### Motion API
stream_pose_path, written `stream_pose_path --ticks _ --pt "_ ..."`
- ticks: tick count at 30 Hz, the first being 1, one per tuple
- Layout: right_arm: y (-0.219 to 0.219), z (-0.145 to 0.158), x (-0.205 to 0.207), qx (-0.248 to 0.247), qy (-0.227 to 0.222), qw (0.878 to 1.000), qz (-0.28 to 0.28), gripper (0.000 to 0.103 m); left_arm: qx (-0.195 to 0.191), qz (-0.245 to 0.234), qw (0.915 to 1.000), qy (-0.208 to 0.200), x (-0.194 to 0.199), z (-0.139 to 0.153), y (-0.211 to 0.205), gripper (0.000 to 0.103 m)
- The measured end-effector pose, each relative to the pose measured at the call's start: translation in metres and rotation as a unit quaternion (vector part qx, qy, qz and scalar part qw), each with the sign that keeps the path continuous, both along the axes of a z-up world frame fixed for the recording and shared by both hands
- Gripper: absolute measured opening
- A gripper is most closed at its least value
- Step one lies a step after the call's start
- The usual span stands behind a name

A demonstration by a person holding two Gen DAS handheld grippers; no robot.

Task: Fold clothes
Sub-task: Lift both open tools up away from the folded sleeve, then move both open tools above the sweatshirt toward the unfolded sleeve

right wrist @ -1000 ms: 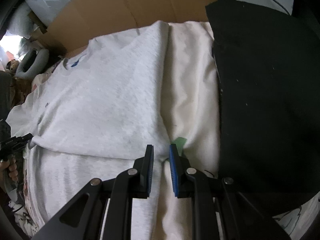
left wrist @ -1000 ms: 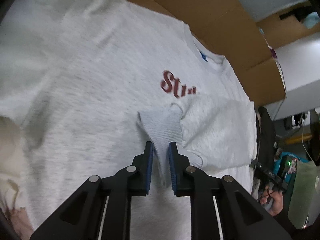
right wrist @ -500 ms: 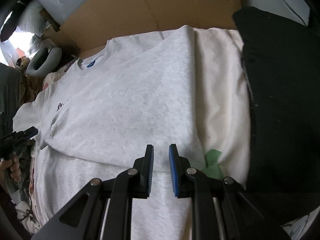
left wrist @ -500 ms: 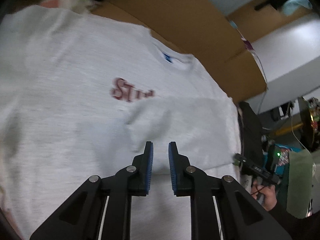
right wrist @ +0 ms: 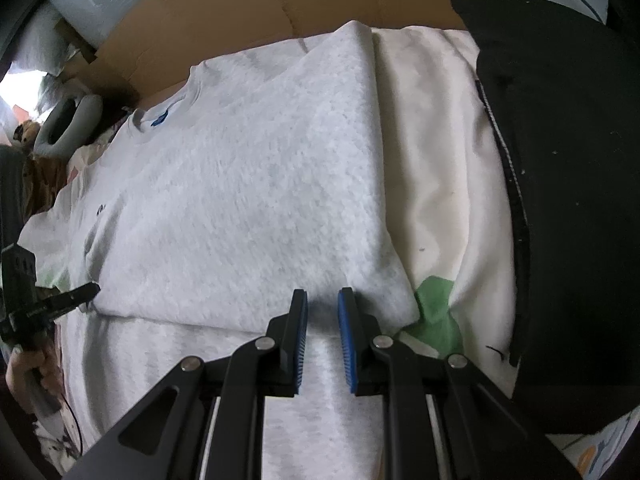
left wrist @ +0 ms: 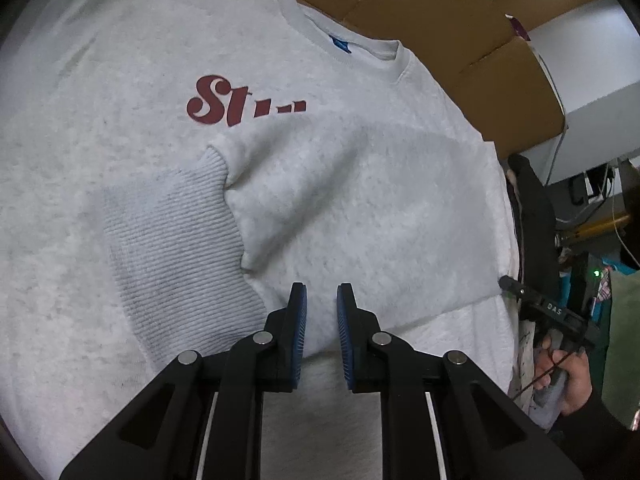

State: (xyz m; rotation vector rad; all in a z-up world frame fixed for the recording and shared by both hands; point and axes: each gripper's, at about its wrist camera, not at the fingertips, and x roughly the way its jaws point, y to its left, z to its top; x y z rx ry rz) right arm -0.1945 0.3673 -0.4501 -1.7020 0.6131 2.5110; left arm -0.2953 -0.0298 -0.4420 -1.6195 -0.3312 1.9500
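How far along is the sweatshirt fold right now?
Done: one sleeve lies folded across the grey sweatshirt, its ribbed cuff below the red lettering. In hand: nothing; left claw and right claw hover empty. Left: the other side looks unfolded, plus the body.

sleeve cuff (left wrist: pixel 176 248) free of left hand-held gripper (left wrist: pixel 322 312)

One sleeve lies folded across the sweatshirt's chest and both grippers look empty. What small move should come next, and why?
Probably lower the right gripper onto the sweatshirt side edge just ahead of it: the sleeve with its cuff already lies across the chest, and both grippers' jaws are parted with nothing between them.
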Motion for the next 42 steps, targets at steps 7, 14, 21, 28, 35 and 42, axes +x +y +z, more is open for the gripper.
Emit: stream_pose_path --ticks 7,14,21,28,35,42 --pt "0.0 0.028 0.011 -0.011 -0.005 1.0 -0.007 0.033 -0.017 -0.009 0.9998 -0.008 -0.002 0.03 0.0 0.015" --pt "0.0 0.068 0.028 -0.021 -0.012 1.0 -0.02 0.048 -0.018 0.026 0.9995 0.003 0.008 0.081 -0.011 0.044" --pt "0.012 0.126 0.044 -0.028 -0.019 0.999 -0.036 0.069 -0.015 0.042 0.9989 0.012 0.022 0.139 -0.027 0.079" --pt "0.024 0.195 0.063 -0.021 -0.016 0.999 -0.041 0.087 -0.029 0.062 0.9969 0.039 0.032 0.218 -0.051 0.079" --pt "0.027 0.264 0.08 -0.021 -0.018 0.999 -0.039 0.097 -0.018 0.076 0.9938 0.079 0.051 0.307 -0.088 0.08" --pt "0.03 0.328 0.097 -0.014 -0.005 0.999 -0.037 0.102 -0.021 0.093 0.9908 0.096 0.073 0.376 -0.13 0.08"
